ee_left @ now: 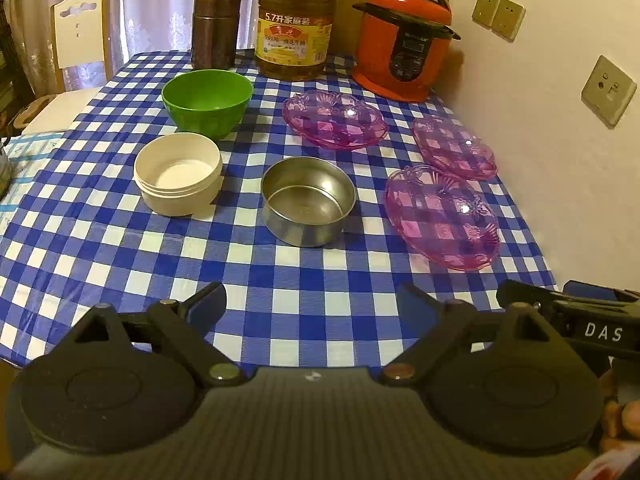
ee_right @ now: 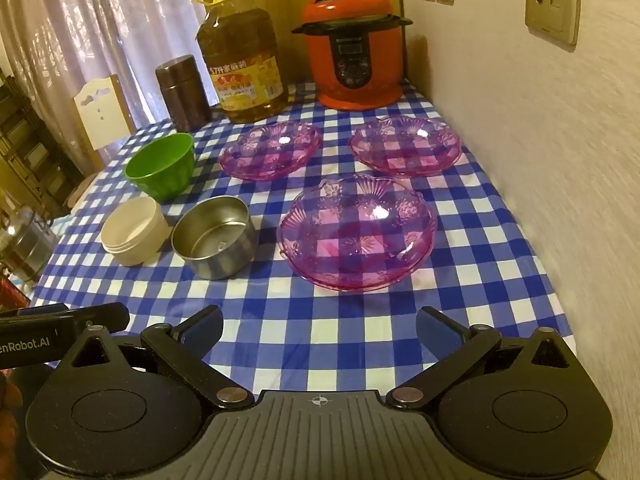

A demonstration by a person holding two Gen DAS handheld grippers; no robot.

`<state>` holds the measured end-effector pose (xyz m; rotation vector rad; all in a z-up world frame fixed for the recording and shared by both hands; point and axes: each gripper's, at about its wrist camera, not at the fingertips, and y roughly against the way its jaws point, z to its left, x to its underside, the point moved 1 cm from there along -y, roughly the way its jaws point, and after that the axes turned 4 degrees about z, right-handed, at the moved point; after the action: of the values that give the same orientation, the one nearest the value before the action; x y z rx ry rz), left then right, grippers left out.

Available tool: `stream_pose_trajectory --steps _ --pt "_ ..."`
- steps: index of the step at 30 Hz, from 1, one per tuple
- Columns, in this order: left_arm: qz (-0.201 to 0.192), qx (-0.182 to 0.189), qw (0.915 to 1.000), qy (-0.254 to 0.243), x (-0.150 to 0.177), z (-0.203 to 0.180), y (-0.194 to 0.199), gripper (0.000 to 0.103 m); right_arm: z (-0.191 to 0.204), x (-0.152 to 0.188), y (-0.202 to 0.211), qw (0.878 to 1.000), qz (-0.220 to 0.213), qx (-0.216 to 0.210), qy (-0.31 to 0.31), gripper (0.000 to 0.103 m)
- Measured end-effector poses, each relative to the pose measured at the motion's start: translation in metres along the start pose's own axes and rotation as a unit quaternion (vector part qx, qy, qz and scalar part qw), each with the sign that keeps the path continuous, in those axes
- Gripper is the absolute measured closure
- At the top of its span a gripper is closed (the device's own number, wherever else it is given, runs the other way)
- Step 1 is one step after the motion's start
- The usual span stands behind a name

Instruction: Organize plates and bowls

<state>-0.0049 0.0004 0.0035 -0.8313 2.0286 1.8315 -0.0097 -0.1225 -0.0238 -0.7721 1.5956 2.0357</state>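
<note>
Now desk (ee_right: 500, 264) in checked cloth fills frame. Three purple plates (ee_right: 356, 232) centre and right. Green bowl (ee_right: 162, 166), steel bowl (ee_right: 216, 236), cream bowl (ee_right: 134, 236) left. My left fingers (ee_left: 312, 304) and right fingers (ee_right: 320, 330) spread wide, empty, lower frame.

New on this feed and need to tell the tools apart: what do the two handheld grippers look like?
Both match: the left gripper and right gripper have black linkage arms on round black discs, blue finger pads and a ribbed grey body with a small crosshair mark. White lettering runs along each gripper's side, seen from the other's camera.
</note>
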Motion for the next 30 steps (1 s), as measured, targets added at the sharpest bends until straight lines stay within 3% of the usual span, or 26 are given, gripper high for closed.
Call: stream_pose_trajectory --steps 30 --pt "0.0 0.007 1.0 -0.001 0.0015 0.0008 -0.0011 0.012 -0.0048 -0.0027 0.0039 1.0 -0.003 0.001 -0.001 0.001"
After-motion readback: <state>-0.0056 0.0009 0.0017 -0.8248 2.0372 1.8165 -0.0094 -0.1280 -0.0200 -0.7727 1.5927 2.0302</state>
